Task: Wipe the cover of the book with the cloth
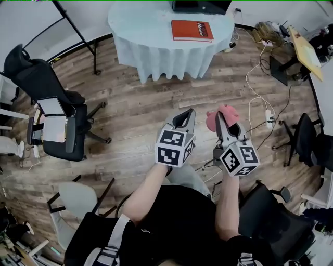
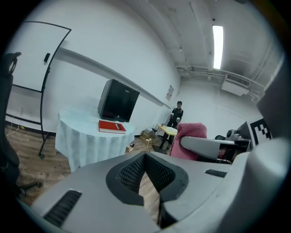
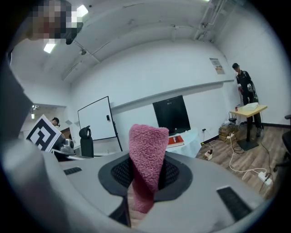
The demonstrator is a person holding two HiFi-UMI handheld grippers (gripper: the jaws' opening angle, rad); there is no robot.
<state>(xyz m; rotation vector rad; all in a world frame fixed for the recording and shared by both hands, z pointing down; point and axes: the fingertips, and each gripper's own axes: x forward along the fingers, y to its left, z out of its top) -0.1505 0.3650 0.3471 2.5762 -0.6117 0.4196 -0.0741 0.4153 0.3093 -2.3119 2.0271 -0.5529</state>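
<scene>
Lying on the round draped table (image 1: 140,26) beside a dark monitor (image 1: 200,6), the red book (image 1: 192,30) is seen well ahead of both grippers, across open wooden floor (image 1: 140,104). The pink cloth (image 1: 228,110) is pinched by the right gripper (image 1: 222,120). The left gripper (image 1: 187,112) is pressed together on nothing.

Cloth (image 3: 148,159) is pink, book (image 1: 192,30) red, tablecloth (image 1: 156,57) pale blue.

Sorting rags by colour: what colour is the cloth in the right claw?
Pink. The cloth shows clearest in the right gripper view.
</scene>
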